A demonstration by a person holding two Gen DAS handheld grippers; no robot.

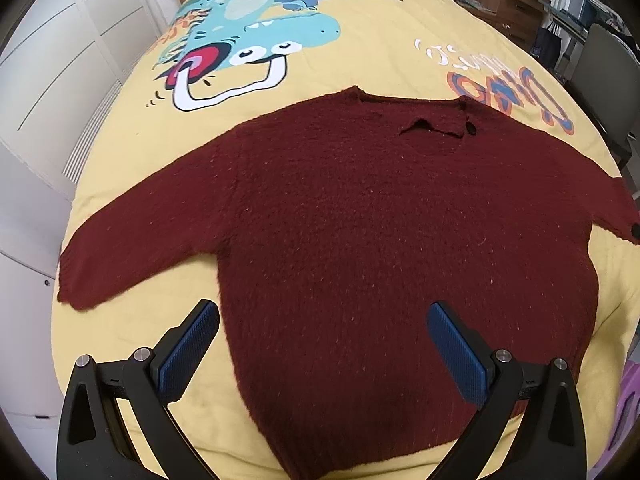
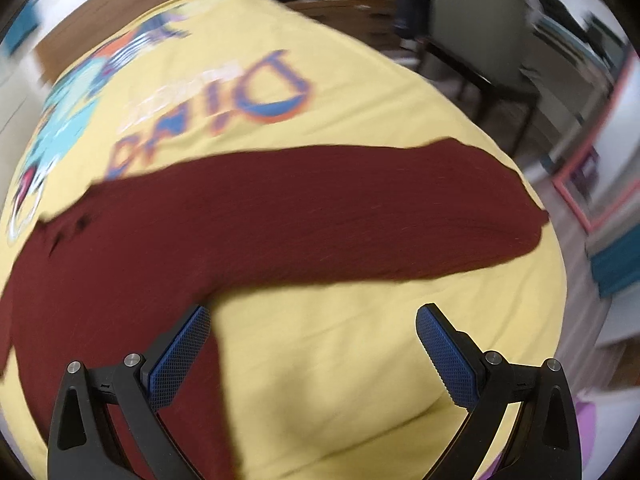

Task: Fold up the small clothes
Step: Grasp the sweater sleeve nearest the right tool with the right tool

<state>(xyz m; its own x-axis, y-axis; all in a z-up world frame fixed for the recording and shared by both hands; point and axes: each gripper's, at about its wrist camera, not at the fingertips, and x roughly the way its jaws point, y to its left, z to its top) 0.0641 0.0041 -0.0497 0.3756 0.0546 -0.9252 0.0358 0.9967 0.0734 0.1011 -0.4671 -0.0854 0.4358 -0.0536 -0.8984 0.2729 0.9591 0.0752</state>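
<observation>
While both claws are hovering above the bed, I'm seeing the maroon sweater (image 1: 360,220) lying flat and face-up on the yellow bedspread (image 1: 360,68), nothing folded yet.

Left gripper (image 1: 322,344): jaws spread wide, gripping nothing. It's sitting over the sweater's lower body, hem edge nearest to me; its left pad is hanging over bare bedspread just outside the side seam, its right pad over knit.

Right gripper (image 2: 312,348): also released, empty. It's looking mostly at bare bedspread below the right sleeve (image 2: 360,216); its left pad is overlapping the body edge near the armpit. That view is motion-blurred, so I'm not trusting fine detail there.

Orientation: neckline (image 1: 436,130) is pointing away from me, hem toward me, so the body's long axis is running straight ahead of the claws. Sleeves are spreading out crosswise: left sleeve (image 1: 132,240) angling down-left toward the bed edge, right sleeve running out to the right with its cuff near the far side.

My read: sleeve folds are coming first. The right claw is nearer the right sleeve, which lies ahead of it and crosswise to its jaws; the left claw is nearer the left sleeve and hem.
</observation>
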